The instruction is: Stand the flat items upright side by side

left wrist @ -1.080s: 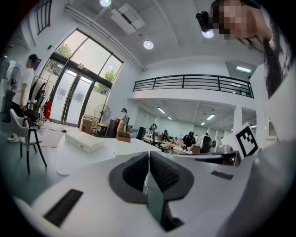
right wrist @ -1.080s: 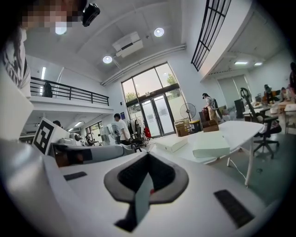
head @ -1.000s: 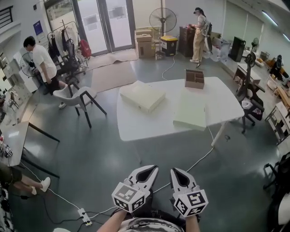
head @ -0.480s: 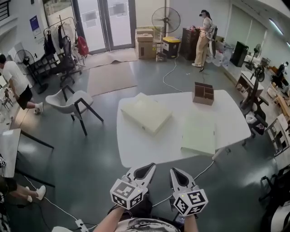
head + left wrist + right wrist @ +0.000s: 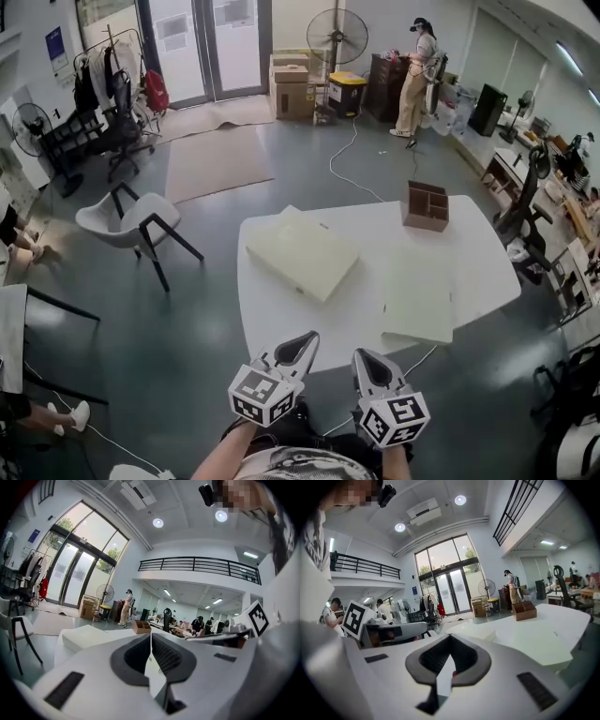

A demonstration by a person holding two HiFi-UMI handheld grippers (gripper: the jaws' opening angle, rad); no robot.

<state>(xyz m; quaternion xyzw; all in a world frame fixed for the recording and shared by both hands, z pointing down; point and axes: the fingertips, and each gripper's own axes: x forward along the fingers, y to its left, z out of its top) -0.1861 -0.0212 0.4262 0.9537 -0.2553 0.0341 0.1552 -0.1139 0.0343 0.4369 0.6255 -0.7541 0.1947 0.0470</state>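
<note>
Both grippers clamped shut with nothing in them, just short of the table

Left gripper and right gripper sit side by side, jaws pressed together, empty. Past them on the smooth white table, which has rounded corners, both flat items are lying down. There's a thick cream slab on the left, matte and square-cornered. A thinner pale sheet on the right reaches the near edge. A brown wooden box with compartments stands at the far side.

White chair near rug; fan beside cardboard boxes.
</note>
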